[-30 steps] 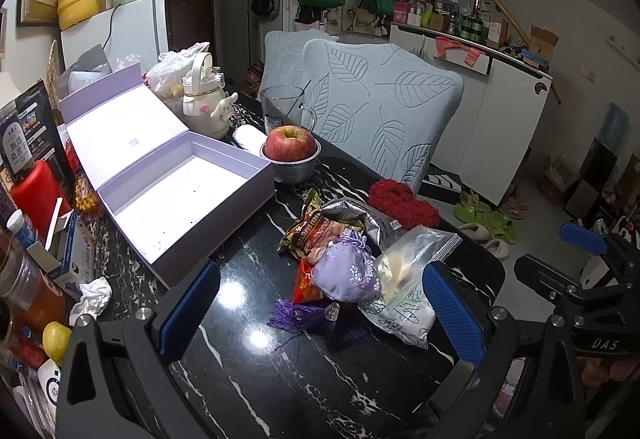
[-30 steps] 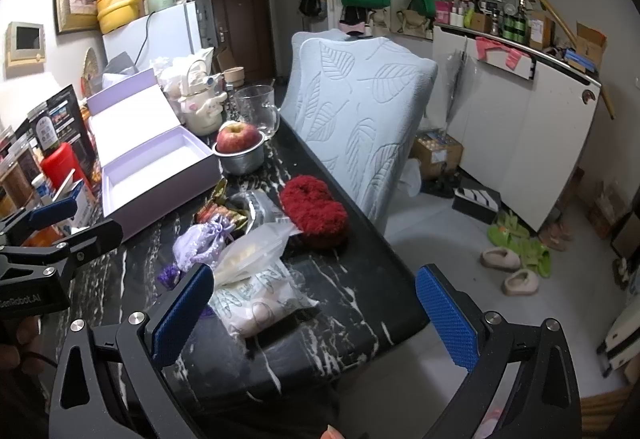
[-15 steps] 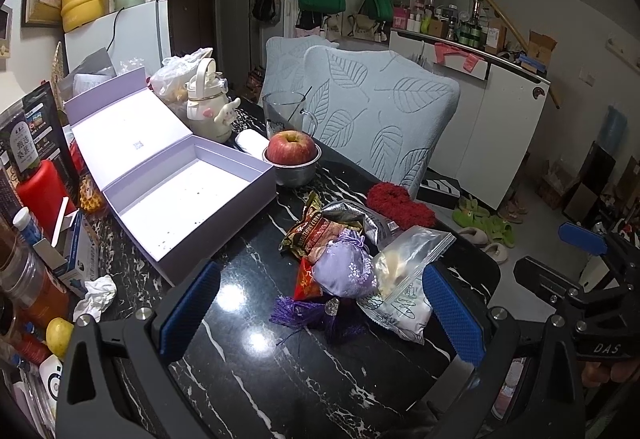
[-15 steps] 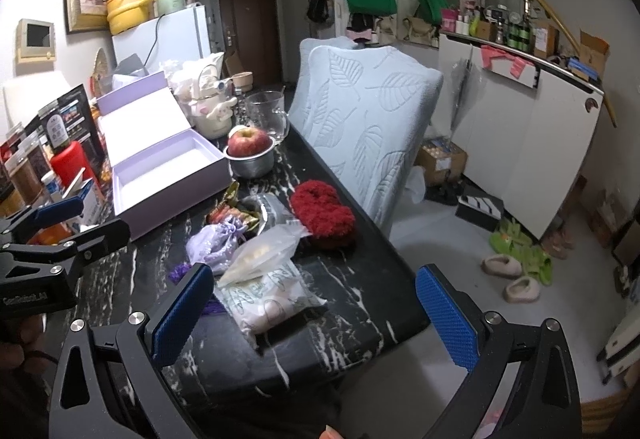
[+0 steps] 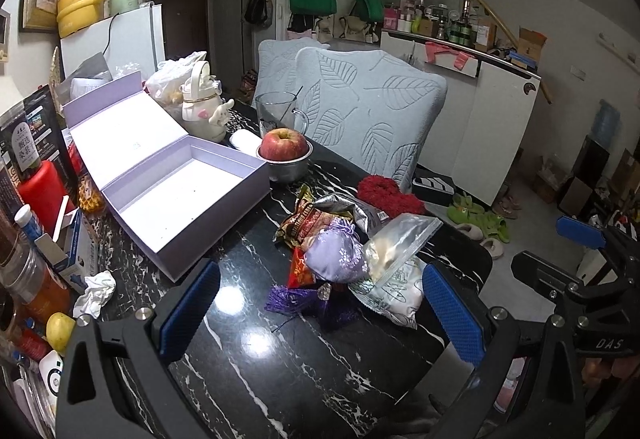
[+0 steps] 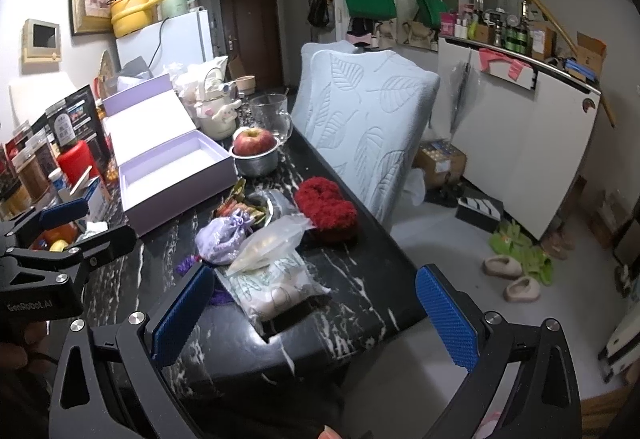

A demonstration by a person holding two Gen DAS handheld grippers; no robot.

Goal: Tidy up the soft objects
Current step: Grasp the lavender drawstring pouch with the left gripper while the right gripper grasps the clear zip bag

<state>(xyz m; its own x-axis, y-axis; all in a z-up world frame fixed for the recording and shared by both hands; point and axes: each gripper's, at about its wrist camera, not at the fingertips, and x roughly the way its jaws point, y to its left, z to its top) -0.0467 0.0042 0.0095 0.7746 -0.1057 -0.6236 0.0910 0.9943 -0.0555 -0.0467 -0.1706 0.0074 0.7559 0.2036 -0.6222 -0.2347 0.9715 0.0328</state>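
A heap of soft things lies on the black marble table (image 5: 280, 367): a lilac drawstring pouch (image 5: 335, 254) (image 6: 224, 237), a clear zip bag (image 5: 394, 245) (image 6: 270, 243) on a white printed packet (image 6: 276, 289), a snack bag (image 5: 310, 221), and a red fuzzy heart (image 5: 390, 195) (image 6: 326, 209). An open lilac box (image 5: 176, 195) (image 6: 172, 175) stands empty to the left. My left gripper (image 5: 320, 315) hovers open just before the heap. My right gripper (image 6: 312, 315) is open over the table's near right edge, holding nothing.
An apple in a steel bowl (image 5: 286, 155), a glass mug (image 5: 280, 113) and a white kettle (image 5: 202, 111) stand behind the box. Jars, bottles and a crumpled tissue (image 5: 96, 291) crowd the left edge. Two leaf-patterned chair backs (image 5: 368, 119) flank the right side.
Both grippers have drifted slightly back and up, so the heap sits a little farther in view. Nothing on the table has moved.
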